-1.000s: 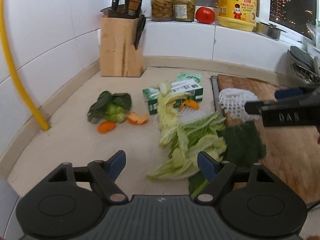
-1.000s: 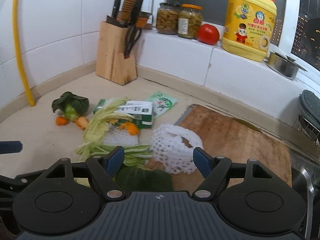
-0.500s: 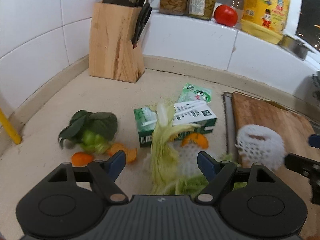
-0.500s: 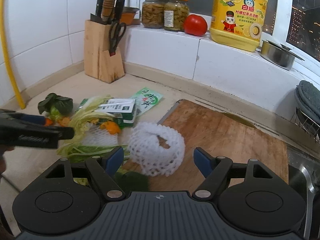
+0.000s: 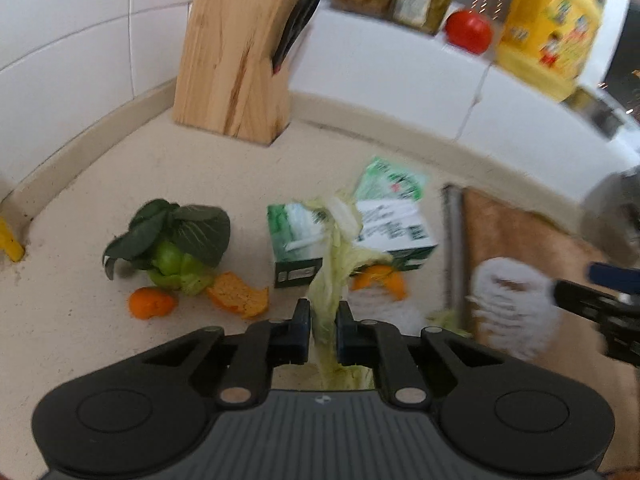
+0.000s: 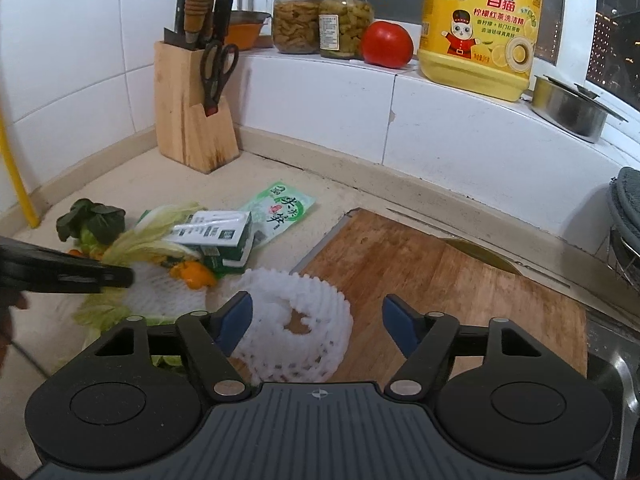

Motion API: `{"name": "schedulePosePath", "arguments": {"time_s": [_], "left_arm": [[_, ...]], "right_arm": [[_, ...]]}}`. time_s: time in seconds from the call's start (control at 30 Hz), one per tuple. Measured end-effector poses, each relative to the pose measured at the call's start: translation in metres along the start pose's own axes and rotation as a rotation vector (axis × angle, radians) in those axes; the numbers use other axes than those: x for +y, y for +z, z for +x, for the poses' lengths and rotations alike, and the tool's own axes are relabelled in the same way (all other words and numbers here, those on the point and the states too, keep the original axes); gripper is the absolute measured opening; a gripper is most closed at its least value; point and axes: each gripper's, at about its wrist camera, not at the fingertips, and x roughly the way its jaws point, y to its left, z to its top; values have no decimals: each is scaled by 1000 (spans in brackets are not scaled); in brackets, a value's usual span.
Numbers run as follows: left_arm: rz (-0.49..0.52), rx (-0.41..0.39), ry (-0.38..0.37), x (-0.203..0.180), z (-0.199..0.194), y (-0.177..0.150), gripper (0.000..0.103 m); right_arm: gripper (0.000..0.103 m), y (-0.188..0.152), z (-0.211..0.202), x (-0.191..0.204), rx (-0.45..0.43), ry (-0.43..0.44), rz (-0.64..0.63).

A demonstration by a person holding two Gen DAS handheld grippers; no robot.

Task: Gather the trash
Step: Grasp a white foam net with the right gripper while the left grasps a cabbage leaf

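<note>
Your left tool [image 5: 322,330] has slid forward over the counter [image 5: 100,328] since a second ago and its jaws have just snapped together, now pinching the pale cabbage leaf [image 5: 334,276] that lies draped over the green-and-white carton [image 5: 394,234]. Your right tool [image 6: 316,322] has also moved in; its jaws have just been closing a little but are spread, the white foam net [image 6: 296,324] between them on the cutting board [image 6: 440,280], pads not pressing it.

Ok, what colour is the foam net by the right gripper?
White. The foam net lies on the cutting board; clearest in the right wrist view.
</note>
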Motion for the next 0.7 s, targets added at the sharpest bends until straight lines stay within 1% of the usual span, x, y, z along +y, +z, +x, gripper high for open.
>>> {"name": "schedulePosePath", "arguments": {"time_s": [0.13,0.17,0.2,0.23,0.27,0.3,0.37,0.47,0.57,0.63,0.7], "left_arm": [[-2,-24,-53,3,-28,-4,8],[-3,-27,-51,4,-31,-6,11],[0,-24,-43,4,-30,-6,22],[12,-20,-31,5,-28,-6,29],[27,-24,-5,5,-25,-6,46],[35,-28,23,5,-21,-6,57],[60,-40,61,3,-12,-4,61],[79,-18,72,4,3,-2,67],[92,2,88,8,12,-6,67],[102,22,87,11,16,-9,58],[85,58,80,14,20,-12,25]], "right_arm": [[74,5,2,-5,-5,25,15],[75,6,3,-5,-8,28,14],[75,8,4,-6,-9,32,10],[76,9,5,-5,-10,35,6],[79,10,6,-6,-13,34,4],[80,11,8,-7,-13,33,2],[83,14,13,-7,-6,32,-6],[85,17,21,-8,9,39,-5],[88,18,27,-8,22,49,-11],[88,17,29,-9,27,45,-20],[90,16,32,-11,29,44,-19]]}}
